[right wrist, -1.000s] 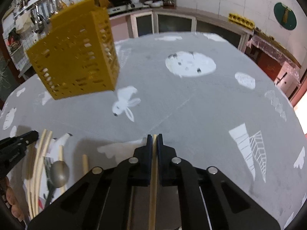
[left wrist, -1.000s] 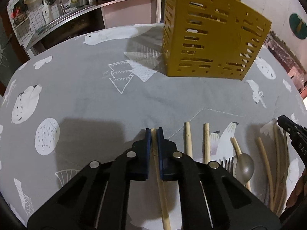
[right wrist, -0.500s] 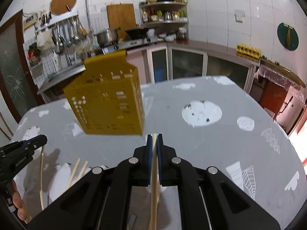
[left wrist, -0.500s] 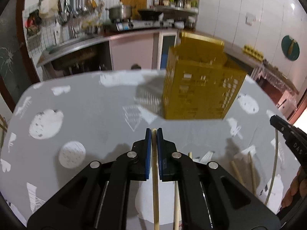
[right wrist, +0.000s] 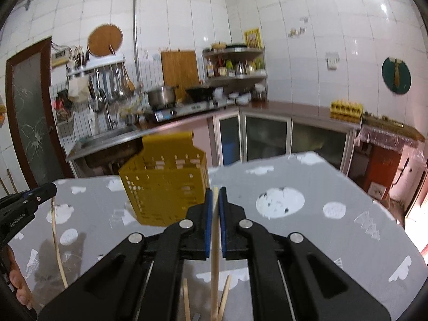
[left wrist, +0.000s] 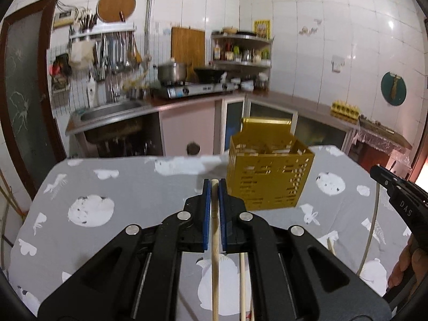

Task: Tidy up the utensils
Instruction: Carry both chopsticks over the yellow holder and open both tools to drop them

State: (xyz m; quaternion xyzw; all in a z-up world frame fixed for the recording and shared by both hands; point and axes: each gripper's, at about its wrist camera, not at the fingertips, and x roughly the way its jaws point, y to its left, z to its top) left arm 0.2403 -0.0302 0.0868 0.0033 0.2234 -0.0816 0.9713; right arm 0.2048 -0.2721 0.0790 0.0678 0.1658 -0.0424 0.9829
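A yellow slotted utensil holder (left wrist: 268, 178) (right wrist: 167, 180) stands upright on the grey patterned table (left wrist: 133, 184). My left gripper (left wrist: 214, 184) is shut on a wooden chopstick (left wrist: 214, 267), lifted above the cloth, with the holder just ahead and to its right. My right gripper (right wrist: 215, 192) is shut on another wooden chopstick (right wrist: 214, 275), also raised, with the holder ahead to its left. Each gripper shows at the edge of the other's view, a chopstick hanging from it. More chopsticks (right wrist: 226, 297) lie on the cloth below.
Beyond the table's far edge runs a kitchen counter (left wrist: 187, 101) with a sink (left wrist: 112, 108), a stove and pots. A dark door (left wrist: 24, 101) stands at the left. A hand (left wrist: 406, 264) holds the right gripper's handle.
Both grippers rose off the table with their chopsticks and tilted up toward level, so the kitchen wall now fills the upper view. The spoon and fork on the cloth dropped out of sight.
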